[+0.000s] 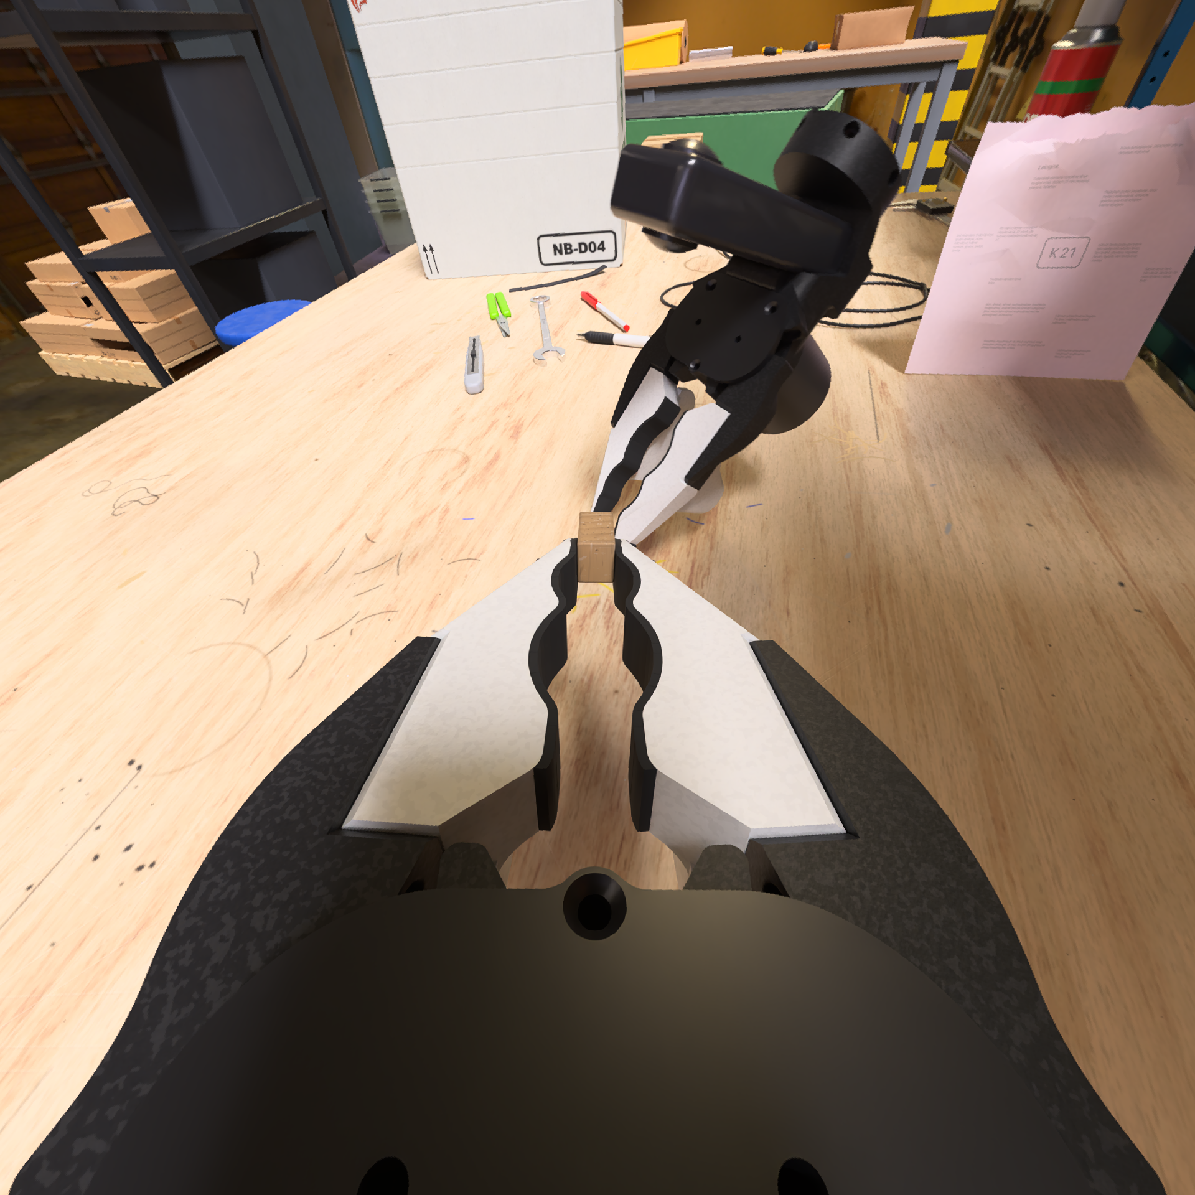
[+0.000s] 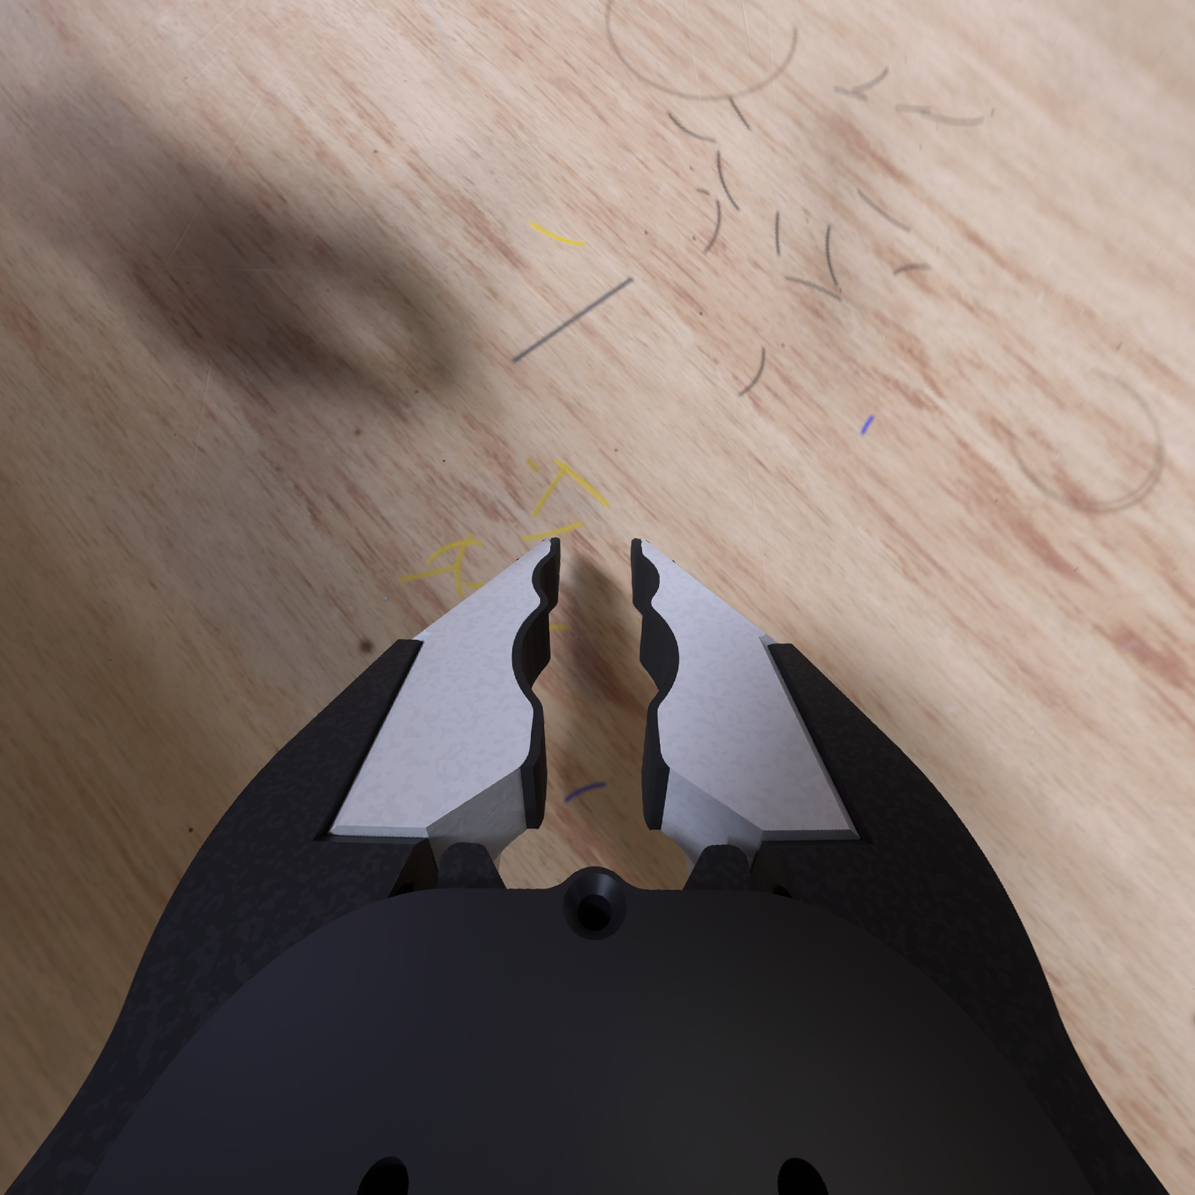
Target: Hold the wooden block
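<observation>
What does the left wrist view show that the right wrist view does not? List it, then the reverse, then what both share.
Only the left wrist view shows the wooden block clamped between the left gripper fingertips, the right gripper's whole body, a white box, a wrench, green pliers, two markers and a pink sheet.

Only the right wrist view shows the right gripper from behind, jaws apart with nothing between them, and yellow scribbles.

Both share the plywood table with pencil marks.
</observation>
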### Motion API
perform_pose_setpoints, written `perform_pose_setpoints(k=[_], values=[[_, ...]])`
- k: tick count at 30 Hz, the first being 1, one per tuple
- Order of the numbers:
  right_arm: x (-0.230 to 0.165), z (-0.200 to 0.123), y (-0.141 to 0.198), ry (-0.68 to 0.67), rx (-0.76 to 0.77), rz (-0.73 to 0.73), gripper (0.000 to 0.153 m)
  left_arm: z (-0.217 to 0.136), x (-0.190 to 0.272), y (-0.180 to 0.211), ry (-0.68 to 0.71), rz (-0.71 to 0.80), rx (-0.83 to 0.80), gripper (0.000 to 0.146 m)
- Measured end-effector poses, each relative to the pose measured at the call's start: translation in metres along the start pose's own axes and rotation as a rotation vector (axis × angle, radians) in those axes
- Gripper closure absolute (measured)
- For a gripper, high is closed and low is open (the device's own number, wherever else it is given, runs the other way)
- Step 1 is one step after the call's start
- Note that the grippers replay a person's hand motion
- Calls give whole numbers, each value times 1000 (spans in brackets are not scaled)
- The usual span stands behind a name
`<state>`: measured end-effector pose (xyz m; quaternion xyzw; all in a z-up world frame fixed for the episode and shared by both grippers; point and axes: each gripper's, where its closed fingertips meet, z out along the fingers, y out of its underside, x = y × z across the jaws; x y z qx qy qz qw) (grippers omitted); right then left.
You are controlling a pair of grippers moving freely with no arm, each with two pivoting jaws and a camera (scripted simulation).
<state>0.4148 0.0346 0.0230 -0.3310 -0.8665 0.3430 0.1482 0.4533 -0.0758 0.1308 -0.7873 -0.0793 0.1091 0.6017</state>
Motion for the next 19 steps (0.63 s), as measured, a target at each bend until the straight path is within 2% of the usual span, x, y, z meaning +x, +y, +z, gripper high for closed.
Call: perform_pose_setpoints(k=[4, 7, 10, 19], values=[[5, 0, 1, 92, 8, -143, 135, 0, 1, 1, 9, -4, 1, 137], [7, 3, 9, 40, -27, -86, 135, 1, 4, 0, 16, -5, 2, 137], [2, 4, 6, -3, -14, -4, 129, 1, 5, 0, 14, 4, -3, 137], [1, 9, 7, -13, -17, -163, 129, 2, 6, 1, 24, 0, -8, 137]])
